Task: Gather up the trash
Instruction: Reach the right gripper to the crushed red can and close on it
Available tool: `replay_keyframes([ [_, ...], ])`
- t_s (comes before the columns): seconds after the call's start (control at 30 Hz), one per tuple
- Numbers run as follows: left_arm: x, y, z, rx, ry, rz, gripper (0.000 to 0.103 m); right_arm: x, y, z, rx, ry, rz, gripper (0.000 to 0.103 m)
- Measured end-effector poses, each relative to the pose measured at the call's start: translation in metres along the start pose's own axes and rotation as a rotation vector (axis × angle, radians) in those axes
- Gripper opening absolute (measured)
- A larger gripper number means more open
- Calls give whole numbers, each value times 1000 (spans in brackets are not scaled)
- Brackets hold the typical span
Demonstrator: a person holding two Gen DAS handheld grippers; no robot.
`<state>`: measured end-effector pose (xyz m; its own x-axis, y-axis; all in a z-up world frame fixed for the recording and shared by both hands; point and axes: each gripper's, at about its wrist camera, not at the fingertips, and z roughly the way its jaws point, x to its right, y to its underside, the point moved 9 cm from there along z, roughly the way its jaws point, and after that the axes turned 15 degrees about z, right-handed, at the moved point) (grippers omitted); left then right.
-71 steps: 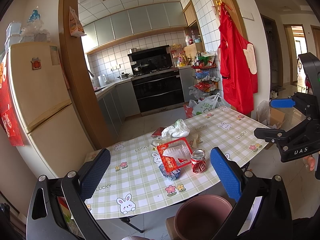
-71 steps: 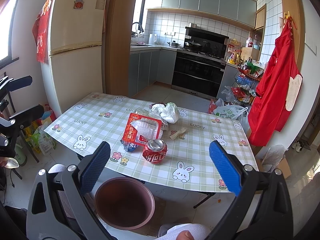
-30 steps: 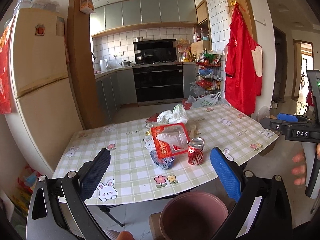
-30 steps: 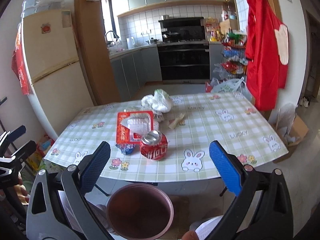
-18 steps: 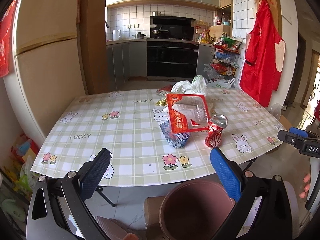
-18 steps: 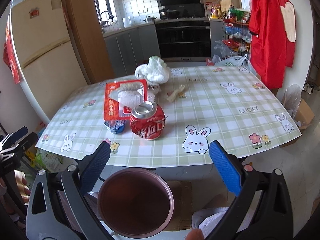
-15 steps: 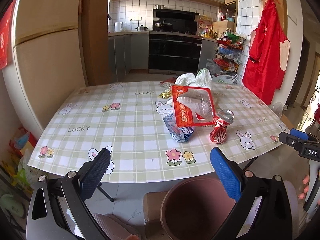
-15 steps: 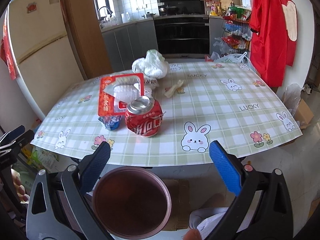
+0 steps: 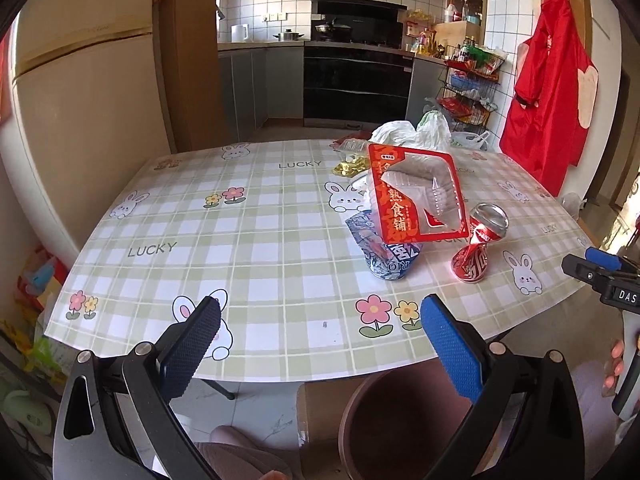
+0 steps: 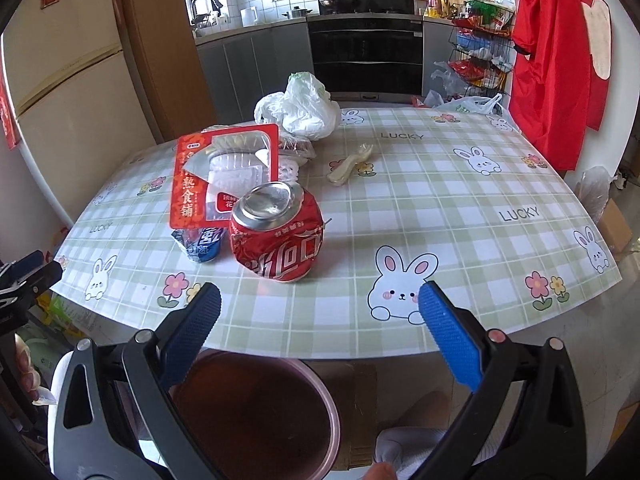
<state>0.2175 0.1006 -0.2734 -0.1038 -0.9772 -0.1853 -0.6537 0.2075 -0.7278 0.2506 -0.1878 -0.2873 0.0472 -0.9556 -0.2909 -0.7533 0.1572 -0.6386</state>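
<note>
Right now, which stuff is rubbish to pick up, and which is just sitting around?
For the job:
crushed red can
red food tray
blue wrapper
white plastic bag
pink bin

Just lying about:
fridge
red apron
kettle

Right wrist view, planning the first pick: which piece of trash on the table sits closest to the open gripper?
The crushed red soda can, nearest the table's front edge; the other trash lies behind or left of it.

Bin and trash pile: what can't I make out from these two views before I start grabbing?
- Bin bottom: both views, dark; grippers cover its rim.
- Blue wrapper: red tray covers its top.
- Items behind tray: right view, hidden.
- Can contents: unknowable.
</note>
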Motion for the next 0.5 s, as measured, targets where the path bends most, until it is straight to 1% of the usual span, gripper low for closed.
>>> replay_keyframes([
  [0.07,-1,-3,5,-6,10,-10,98,-6,2,12,1,-13,-10,97],
  [0.13,-4,-2,11,-14,26,-43,98,-17,6,27,2,-33,-38,97],
  [0.27,-11,3,20,-39,16,-57,96,-41,10,55,9,-64,-93,97],
  [0.3,-13,5,22,-45,18,-61,95,-46,8,61,18,-61,-101,97],
  [0.37,-17,9,25,-52,23,-80,89,-55,4,75,29,-66,-105,97],
  [0.43,-22,13,28,-61,31,-106,88,-61,0,91,27,-58,-107,97],
  [0.5,-26,17,30,-69,32,-126,88,-64,-2,107,23,-31,-115,97],
])
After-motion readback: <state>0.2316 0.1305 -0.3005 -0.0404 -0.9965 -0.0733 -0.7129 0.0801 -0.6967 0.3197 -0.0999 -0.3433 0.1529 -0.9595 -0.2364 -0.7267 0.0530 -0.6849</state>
